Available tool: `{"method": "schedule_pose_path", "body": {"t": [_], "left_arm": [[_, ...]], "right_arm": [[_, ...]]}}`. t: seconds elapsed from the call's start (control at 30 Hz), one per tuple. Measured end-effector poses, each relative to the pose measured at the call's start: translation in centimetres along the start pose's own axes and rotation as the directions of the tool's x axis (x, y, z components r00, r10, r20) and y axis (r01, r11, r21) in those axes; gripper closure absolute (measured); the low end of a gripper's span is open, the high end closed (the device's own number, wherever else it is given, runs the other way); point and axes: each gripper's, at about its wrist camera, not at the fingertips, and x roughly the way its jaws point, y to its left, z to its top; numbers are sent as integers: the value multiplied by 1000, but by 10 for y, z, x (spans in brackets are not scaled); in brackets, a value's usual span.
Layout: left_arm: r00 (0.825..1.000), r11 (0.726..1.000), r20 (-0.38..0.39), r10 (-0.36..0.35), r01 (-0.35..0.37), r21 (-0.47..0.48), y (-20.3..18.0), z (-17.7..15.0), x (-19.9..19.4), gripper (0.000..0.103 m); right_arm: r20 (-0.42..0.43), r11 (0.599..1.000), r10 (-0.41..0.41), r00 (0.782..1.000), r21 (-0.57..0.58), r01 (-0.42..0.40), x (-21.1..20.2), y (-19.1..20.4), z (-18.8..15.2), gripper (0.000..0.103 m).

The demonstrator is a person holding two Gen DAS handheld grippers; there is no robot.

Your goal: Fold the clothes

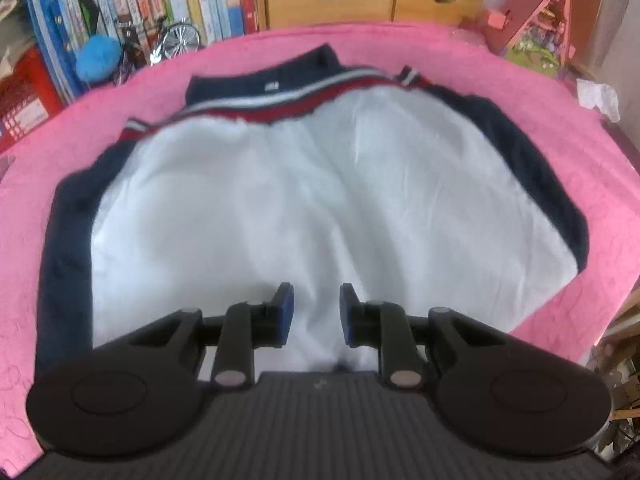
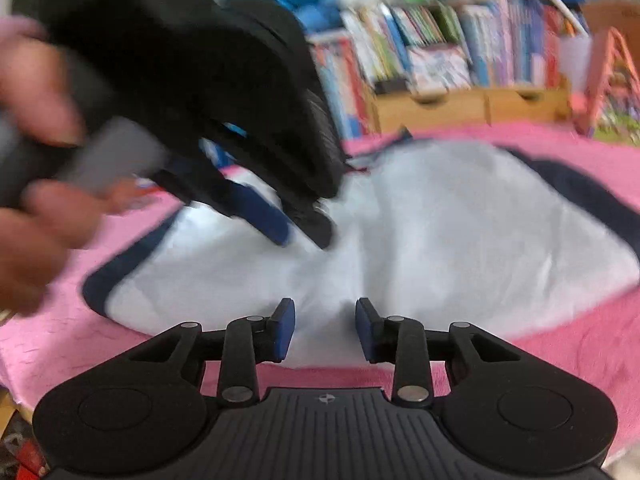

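A jacket (image 1: 320, 200) lies spread on the pink blanket (image 1: 580, 160), its white lining up, with navy edges and a red-and-white striped collar band at the far side. My left gripper (image 1: 317, 312) hovers over the near middle of the lining, its blue pads a little apart with nothing pinched between them. In the right wrist view the same jacket (image 2: 440, 240) fills the middle. There the left gripper (image 2: 304, 232), held by a person's hand (image 2: 36, 220), points steeply down at the lining. My right gripper (image 2: 325, 328) sits over the jacket's near hem, jaws parted and empty.
Behind the blanket stand shelves of books and a wooden drawer unit (image 1: 328, 4). A blue ball (image 1: 98, 58) and a model bicycle (image 1: 168, 40) sit at the far left. At the far right are a pink cardboard house (image 1: 540, 12) and crumpled white paper (image 1: 600, 98).
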Motion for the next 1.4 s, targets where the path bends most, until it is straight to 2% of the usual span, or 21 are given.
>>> {"method": "schedule_pose_path", "body": {"t": [0.13, 0.37, 0.4, 0.5, 0.57, 0.67, 0.73, 0.77, 0.87, 0.97, 1.1, 1.2, 1.27, 1.4], "left_arm": [[999, 1000, -37, -13, 14, 24, -6, -12, 17, 80], [1000, 999, 5, -17, 17, 28, -9, 4, 33, 78], [1000, 999, 18, -11, 11, 36, -12, 9, 36, 74], [997, 999, 64, 34, -36, 36, -9, 34, 55, 74], [994, 999, 91, 52, -53, -1, 2, 58, 72, 71], [992, 995, 106, 76, -68, -71, 21, 96, 94, 71], [994, 992, 85, 71, -61, -110, 30, 115, 102, 73], [994, 993, 82, 73, -64, -102, 31, 121, 104, 73], [989, 993, 123, 84, -74, -87, 32, 123, 111, 69], [988, 992, 124, 94, -83, -95, 31, 125, 111, 69], [983, 987, 126, 136, -123, -103, 32, 124, 86, 77], [984, 995, 161, 81, -72, -64, 24, 105, 46, 77], [986, 998, 156, 54, -52, -19, 15, 83, 25, 77], [995, 999, 97, 12, -15, 38, -6, 40, 4, 77]], "right_arm": [[-1, 1000, -16, 1000, 17, 16, 1, -3, -4, 73], [21, 1000, -28, 999, -12, 28, 2, -2, -8, 75], [24, 999, -30, 999, -16, 31, 3, -1, -8, 75], [40, 998, -41, 998, -42, 42, 4, 1, -10, 75], [49, 997, -46, 998, -58, 49, 4, 3, -12, 75], [57, 997, -37, 998, -71, 41, 4, 1, -14, 75], [64, 995, -38, 997, -86, 43, 5, 2, -15, 75], [66, 995, -38, 997, -90, 44, 5, 2, -16, 75], [69, 995, -39, 997, -89, 45, 6, 2, -16, 75], [69, 995, -39, 997, -93, 45, 4, 4, -18, 75], [61, 995, -32, 998, -95, 37, 2, 3, -19, 74], [57, 995, -23, 998, -95, 28, 2, 0, -17, 74], [55, 996, -18, 998, -91, 23, 2, 0, -16, 74], [49, 997, -6, 999, -75, 9, 1, -3, -15, 74]]}}
